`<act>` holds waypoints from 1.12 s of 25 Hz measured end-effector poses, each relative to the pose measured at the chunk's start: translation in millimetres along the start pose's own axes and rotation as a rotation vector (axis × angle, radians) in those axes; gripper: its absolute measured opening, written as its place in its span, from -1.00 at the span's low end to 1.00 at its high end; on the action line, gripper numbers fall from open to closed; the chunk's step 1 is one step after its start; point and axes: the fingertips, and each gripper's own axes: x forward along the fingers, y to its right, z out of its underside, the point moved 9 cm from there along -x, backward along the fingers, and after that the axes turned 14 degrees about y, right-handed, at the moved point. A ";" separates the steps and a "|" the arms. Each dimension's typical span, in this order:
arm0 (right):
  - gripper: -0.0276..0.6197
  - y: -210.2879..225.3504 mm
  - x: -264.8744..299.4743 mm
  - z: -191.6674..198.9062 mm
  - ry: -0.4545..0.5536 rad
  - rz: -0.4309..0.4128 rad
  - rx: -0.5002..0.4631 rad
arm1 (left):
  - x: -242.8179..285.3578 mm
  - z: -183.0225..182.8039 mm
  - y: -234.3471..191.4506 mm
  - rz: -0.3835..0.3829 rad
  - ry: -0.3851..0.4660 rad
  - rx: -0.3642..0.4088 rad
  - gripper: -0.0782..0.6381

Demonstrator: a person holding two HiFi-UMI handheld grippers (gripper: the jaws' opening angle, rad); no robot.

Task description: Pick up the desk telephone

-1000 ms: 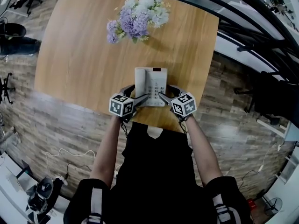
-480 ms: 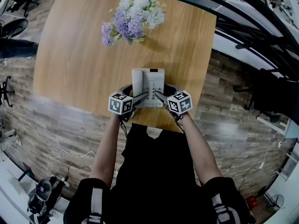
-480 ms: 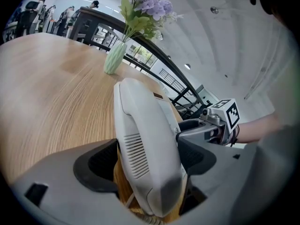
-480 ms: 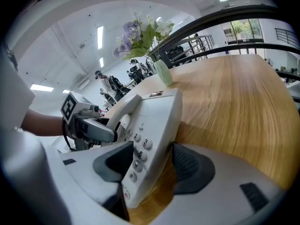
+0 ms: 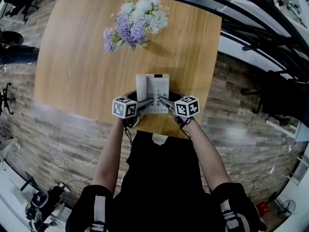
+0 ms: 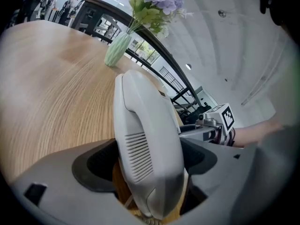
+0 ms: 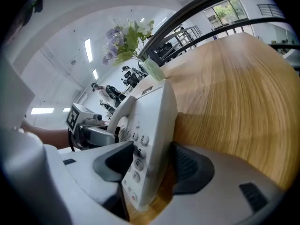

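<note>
The white desk telephone (image 5: 152, 90) lies near the front edge of the wooden table (image 5: 72, 57). My left gripper (image 5: 143, 104) grips its near left end, jaws either side of the handset (image 6: 140, 116). My right gripper (image 5: 164, 102) grips the near right end, one jaw over the keypad (image 7: 136, 156) and the other jaw against the phone's outer side. In the left gripper view, the left gripper (image 6: 146, 165) has table wood showing under the handset. The right gripper (image 7: 149, 168) holds the phone body (image 7: 152, 111) on a tilt. I cannot tell whether the phone is off the table.
A pale green vase of purple and white flowers (image 5: 133, 19) stands at the far side of the table, well beyond the phone. The table's front edge (image 5: 145, 127) is right behind the grippers. A black railing (image 5: 260, 28) runs at the right, and cables lie on the floor (image 5: 72, 166).
Both grippers have closed in on the phone's near end, their marker cubes now closer together. The phone sits slightly nearer the table's front edge in the picture.
</note>
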 end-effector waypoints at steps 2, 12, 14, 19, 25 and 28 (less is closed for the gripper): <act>-0.12 3.2 0.1 3.2 0.016 -0.007 0.059 | -0.1 1.0 -0.5 0.001 0.014 -0.003 0.32; -0.12 4.5 1.7 5.0 0.020 -0.003 0.086 | 0.2 2.1 -2.9 -0.009 0.015 -0.022 0.32; -0.12 3.4 1.3 5.5 0.035 0.011 0.094 | -0.7 1.5 -3.2 -0.020 0.015 -0.025 0.32; -0.13 1.7 -1.1 8.3 0.033 0.033 0.111 | -1.3 1.9 -1.9 -0.036 -0.006 -0.016 0.32; -0.15 -7.1 -9.1 16.5 0.051 0.056 0.116 | -5.8 6.7 2.1 -0.024 -0.037 -0.001 0.32; -0.15 -14.6 -10.1 19.6 0.059 0.064 0.112 | -13.8 9.5 2.7 -0.030 -0.017 -0.015 0.32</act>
